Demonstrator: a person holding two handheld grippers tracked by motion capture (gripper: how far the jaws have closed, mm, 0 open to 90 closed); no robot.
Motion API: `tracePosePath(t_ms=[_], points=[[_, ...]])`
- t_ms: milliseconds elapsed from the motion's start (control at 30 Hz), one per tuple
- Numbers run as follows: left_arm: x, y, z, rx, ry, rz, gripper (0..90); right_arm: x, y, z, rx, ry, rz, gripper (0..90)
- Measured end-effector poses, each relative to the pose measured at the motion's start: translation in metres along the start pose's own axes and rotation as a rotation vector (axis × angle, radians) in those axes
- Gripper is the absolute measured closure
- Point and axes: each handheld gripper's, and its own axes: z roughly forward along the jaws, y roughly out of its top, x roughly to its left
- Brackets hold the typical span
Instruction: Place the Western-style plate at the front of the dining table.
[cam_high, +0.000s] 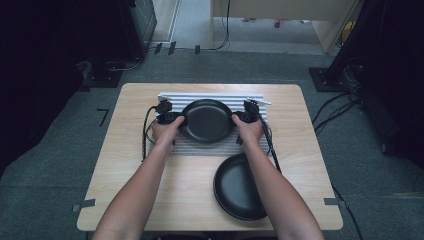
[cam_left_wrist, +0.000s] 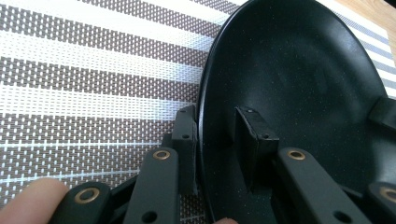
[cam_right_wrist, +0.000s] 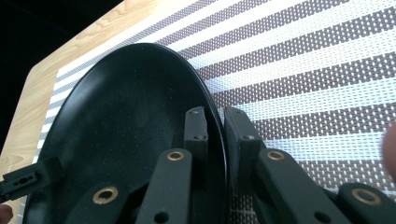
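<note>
Both my grippers pinch one black plate by its opposite edges over the striped mat.

High view: the plate (cam_high: 206, 120) sits on the striped mat (cam_high: 215, 147) on the tabletop (cam_high: 125, 165), with my left gripper (cam_high: 176, 119) at its left rim and my right gripper (cam_high: 239, 118) at its right rim; a second black plate (cam_high: 236, 189) lies nearer me, off the mat and partly under my right forearm. Left gripper view: my left gripper (cam_left_wrist: 219, 140) has its jaws closed narrowly over the plate's (cam_left_wrist: 299, 84) rim, one jaw inside the dish and one outside. Right gripper view: my right gripper (cam_right_wrist: 215, 133) clamps the plate (cam_right_wrist: 126, 121) rim the same way, jaws nearly together.
</note>
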Motion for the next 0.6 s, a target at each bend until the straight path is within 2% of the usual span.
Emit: tracePosePath(t_ms=[33, 167, 300, 333, 400, 433, 467, 500, 600], points=[[0.000, 0.000, 0.000, -0.005, 0.002, -0.001, 70.5, 0.001, -0.001, 0.001, -0.015, -0.003, -0.017, 80.4], [0.000, 0.000, 0.000, -0.009, 0.006, 0.002, 70.2, 0.000, -0.001, 0.002, -0.023, 0.008, -0.025, 80.5], [-0.001, -0.002, 0.000, -0.019, 0.014, 0.034, 69.3, -0.002, -0.001, 0.002, -0.024, 0.023, -0.061, 79.9], [-0.001, -0.002, 0.000, -0.019, 0.014, 0.034, 68.4, -0.002, -0.001, 0.002, -0.026, 0.028, -0.075, 77.2], [-0.005, -0.003, -0.001, -0.040, 0.036, 0.070, 60.2, -0.001, -0.001, 0.002, -0.040, 0.047, -0.100, 70.5], [-0.007, -0.003, -0.003, -0.051, 0.042, 0.084, 60.2, -0.001, -0.001, 0.002, -0.040, 0.047, -0.100, 70.5], [-0.008, -0.003, -0.005, -0.062, 0.037, 0.084, 57.8, 0.000, -0.002, 0.000, -0.067, 0.048, -0.120, 66.4], [-0.010, -0.003, -0.008, -0.068, 0.033, 0.088, 52.4, 0.004, -0.001, -0.004, -0.099, 0.024, -0.161, 61.3], [-0.011, -0.003, -0.013, -0.078, 0.031, 0.098, 48.3, 0.007, 0.000, -0.009, -0.114, 0.027, -0.171, 57.9]])
